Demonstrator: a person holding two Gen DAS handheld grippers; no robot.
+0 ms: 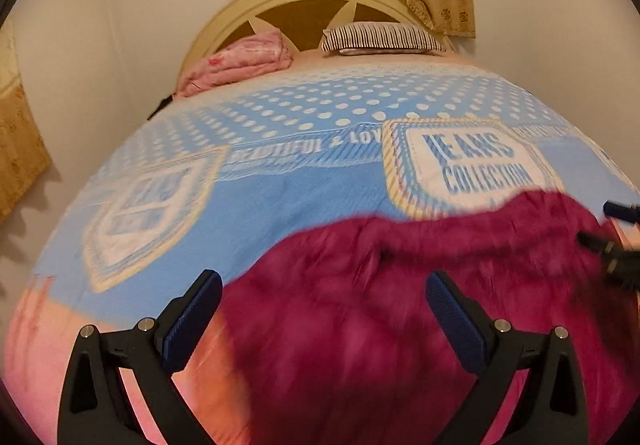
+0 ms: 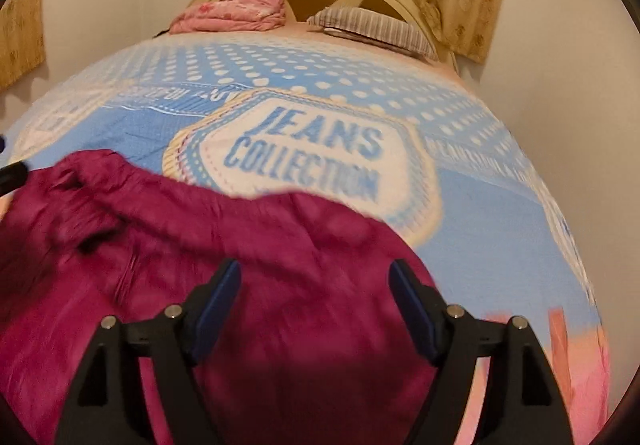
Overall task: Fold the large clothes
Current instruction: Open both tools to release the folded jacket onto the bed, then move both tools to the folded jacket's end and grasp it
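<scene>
Both my grippers hang with jaws spread and nothing between the pads: my left gripper (image 1: 324, 305) and my right gripper (image 2: 316, 293) each look down over the magenta garment (image 1: 400, 305), clear of the cloth. It lies crumpled on the blue bedspread (image 2: 500, 205) at the near end, running crosswise from one gripper to the other. Its gathered far edge (image 2: 192, 189) lies ahead of both; neither looks clearly nearer.
</scene>
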